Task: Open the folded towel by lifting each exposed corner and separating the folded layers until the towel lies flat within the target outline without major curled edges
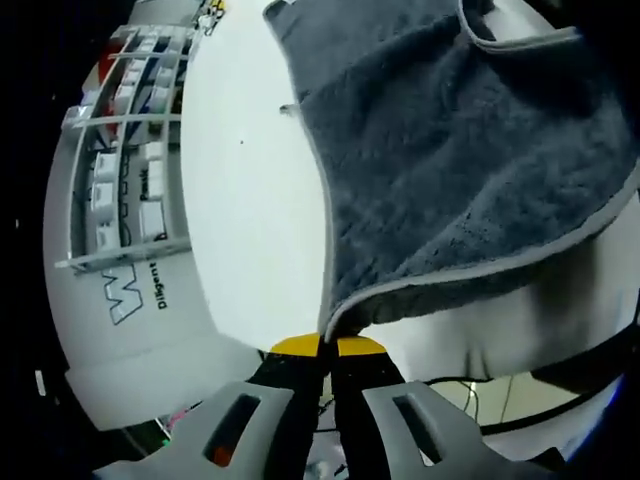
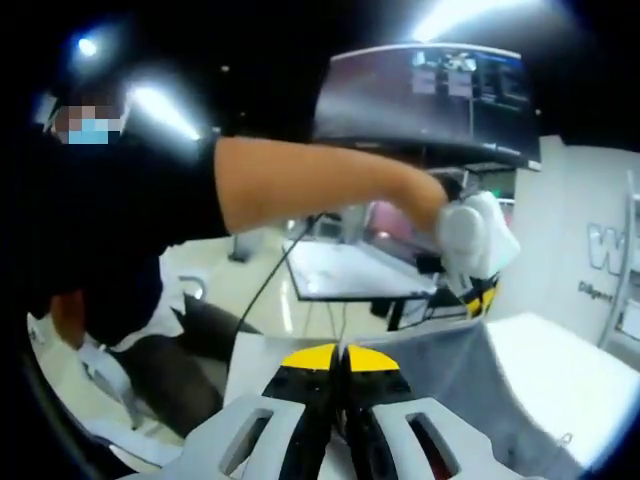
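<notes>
Both hand-held grippers clenched on grey towel [image 1: 450,160] edges.
My left hand-held gripper [image 1: 328,347] pinches 1 corner above the white bench [image 1: 250,200]; my right hand-held gripper [image 2: 340,357] pinches another edge.

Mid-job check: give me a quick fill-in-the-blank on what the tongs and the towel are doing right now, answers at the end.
1. The left tongs are shut on a ____ of the grey towel.
2. The towel lies on a table whose top is ____ in colour.
3. In the right gripper view, the right tongs have tips coloured ____.
4. In the left gripper view, the towel's far upper corner is ____ over onto itself.

Missing words: corner; white; yellow; folded
</notes>
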